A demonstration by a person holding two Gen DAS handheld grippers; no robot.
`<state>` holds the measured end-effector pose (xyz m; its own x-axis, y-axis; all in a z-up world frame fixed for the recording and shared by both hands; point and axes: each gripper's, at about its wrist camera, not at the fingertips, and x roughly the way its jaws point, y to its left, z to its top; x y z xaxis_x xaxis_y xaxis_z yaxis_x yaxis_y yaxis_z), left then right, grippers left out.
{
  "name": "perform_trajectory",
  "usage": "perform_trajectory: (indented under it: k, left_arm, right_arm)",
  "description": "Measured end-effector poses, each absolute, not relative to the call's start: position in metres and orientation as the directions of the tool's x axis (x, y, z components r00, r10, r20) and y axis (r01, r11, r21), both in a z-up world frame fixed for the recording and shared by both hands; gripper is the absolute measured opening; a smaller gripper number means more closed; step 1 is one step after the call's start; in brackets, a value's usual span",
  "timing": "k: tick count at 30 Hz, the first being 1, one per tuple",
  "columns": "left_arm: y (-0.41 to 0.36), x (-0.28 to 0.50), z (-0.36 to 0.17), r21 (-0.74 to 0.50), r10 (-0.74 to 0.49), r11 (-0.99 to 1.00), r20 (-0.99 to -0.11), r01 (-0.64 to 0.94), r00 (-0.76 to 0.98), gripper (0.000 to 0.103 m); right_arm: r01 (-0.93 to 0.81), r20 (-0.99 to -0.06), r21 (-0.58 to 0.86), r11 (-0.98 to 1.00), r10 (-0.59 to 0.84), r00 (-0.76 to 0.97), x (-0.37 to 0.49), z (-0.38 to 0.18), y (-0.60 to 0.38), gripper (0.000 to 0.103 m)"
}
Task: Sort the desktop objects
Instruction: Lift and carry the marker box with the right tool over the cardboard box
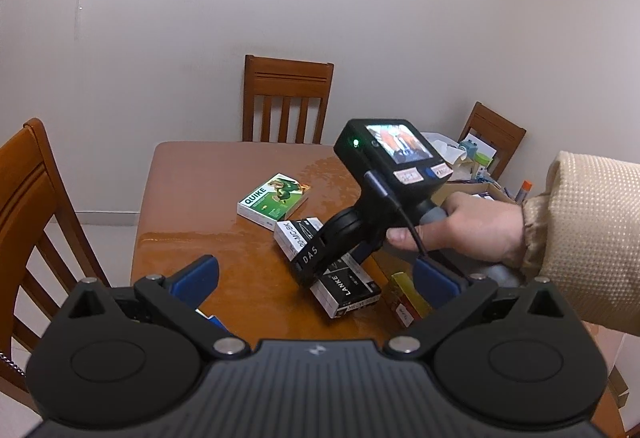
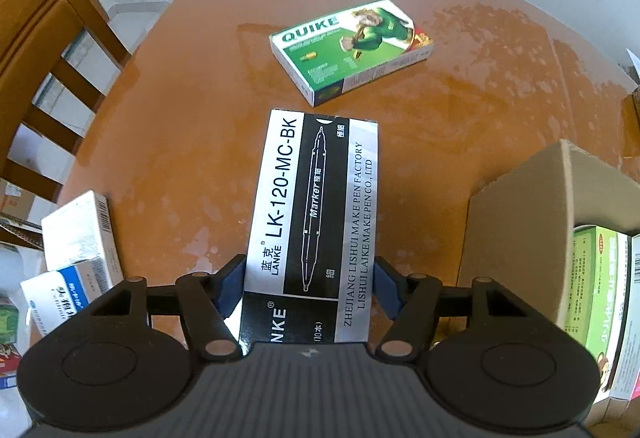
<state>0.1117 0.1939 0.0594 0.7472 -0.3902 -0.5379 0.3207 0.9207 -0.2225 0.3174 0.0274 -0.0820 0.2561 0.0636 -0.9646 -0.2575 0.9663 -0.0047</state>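
Note:
A black and white LANKE marker box (image 2: 312, 205) lies lengthwise between the blue pads of my right gripper (image 2: 310, 282), which is shut on its two long sides. From the left wrist view, the same marker box (image 1: 348, 286) sits tilted just over the brown table (image 1: 224, 177) under the right gripper (image 1: 332, 258), held by a hand in a beige sleeve. A green QUIKE box (image 2: 352, 49) lies flat farther out on the table, also seen as the green box (image 1: 274, 201). My left gripper (image 1: 316, 278) stands open and holds nothing.
A cardboard box (image 2: 520, 205) at the right holds green and white packets (image 2: 596, 278). White and blue boxes (image 2: 80, 238) lie at the table's left edge. A red and yellow box (image 1: 404, 298) lies near the marker box. Wooden chairs (image 1: 288, 97) surround the table; clutter (image 1: 476, 161) fills the far right.

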Motion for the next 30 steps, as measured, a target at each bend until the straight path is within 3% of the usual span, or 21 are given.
perform_trajectory:
  k: [16, 30]
  left_arm:
    - [0.157, 0.111, 0.067, -0.211, -0.440, 0.896, -0.532, 0.391, 0.723, 0.103]
    - [0.085, 0.103, 0.081, -0.166, -0.489, 0.860, -0.540, 0.483, 0.685, 0.103]
  right_arm:
    - [-0.289, -0.928, 0.090, 0.953, 0.185, 0.324, 0.291, -0.027, 0.005, 0.070]
    - [-0.216, -0.874, 0.123, 0.969, 0.209, 0.439, 0.272, 0.024, -0.093, 0.070]
